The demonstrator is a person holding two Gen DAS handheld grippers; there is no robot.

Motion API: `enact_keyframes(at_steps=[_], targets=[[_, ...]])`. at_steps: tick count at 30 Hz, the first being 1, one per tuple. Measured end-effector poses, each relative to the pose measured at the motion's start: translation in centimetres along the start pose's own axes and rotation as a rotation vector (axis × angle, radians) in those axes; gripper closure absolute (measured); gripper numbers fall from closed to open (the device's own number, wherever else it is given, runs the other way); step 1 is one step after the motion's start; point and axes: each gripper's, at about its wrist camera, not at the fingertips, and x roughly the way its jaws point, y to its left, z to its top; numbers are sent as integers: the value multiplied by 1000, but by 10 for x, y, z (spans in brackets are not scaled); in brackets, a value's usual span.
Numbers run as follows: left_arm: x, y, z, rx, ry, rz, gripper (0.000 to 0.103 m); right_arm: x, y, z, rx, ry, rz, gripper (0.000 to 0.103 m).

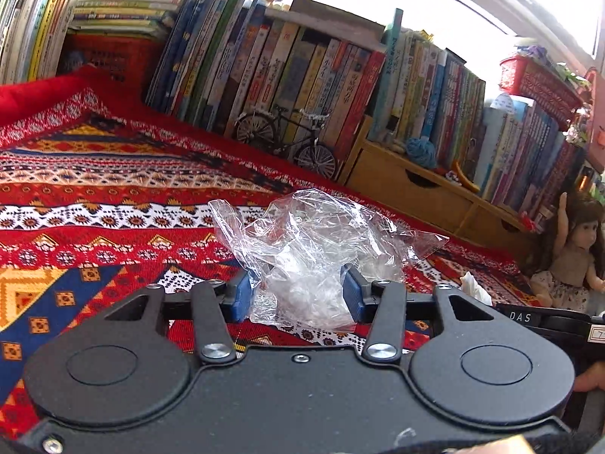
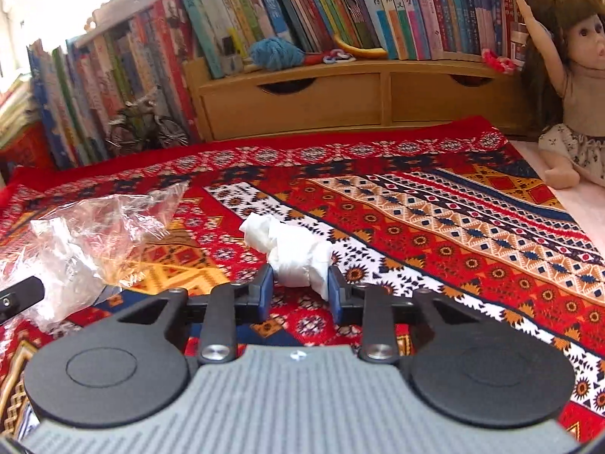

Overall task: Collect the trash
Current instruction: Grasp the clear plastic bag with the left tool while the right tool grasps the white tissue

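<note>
A crumpled clear plastic bag lies on the patterned red cloth. My left gripper has its blue pads pressed against both sides of the bag's lower part. To its right, a white tissue wad peeks out. In the right wrist view the tissue wad sits on the cloth, and my right gripper is shut on its near end. The plastic bag lies to the left of it.
Rows of books line the back. A toy bicycle stands against them. A wooden drawer shelf borders the cloth's far edge. A doll sits at the right, off the cloth.
</note>
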Motion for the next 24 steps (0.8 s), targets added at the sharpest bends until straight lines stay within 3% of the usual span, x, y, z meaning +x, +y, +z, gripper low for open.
enact_keyframes(at_steps=[12, 24], targets=[[-103, -8, -9, 70, -7, -71, 58, -93, 11, -31, -59, -70, 175, 69], [-254, 14, -60, 172, 82, -172, 57, -220, 43, -119, -216, -79, 368, 69]])
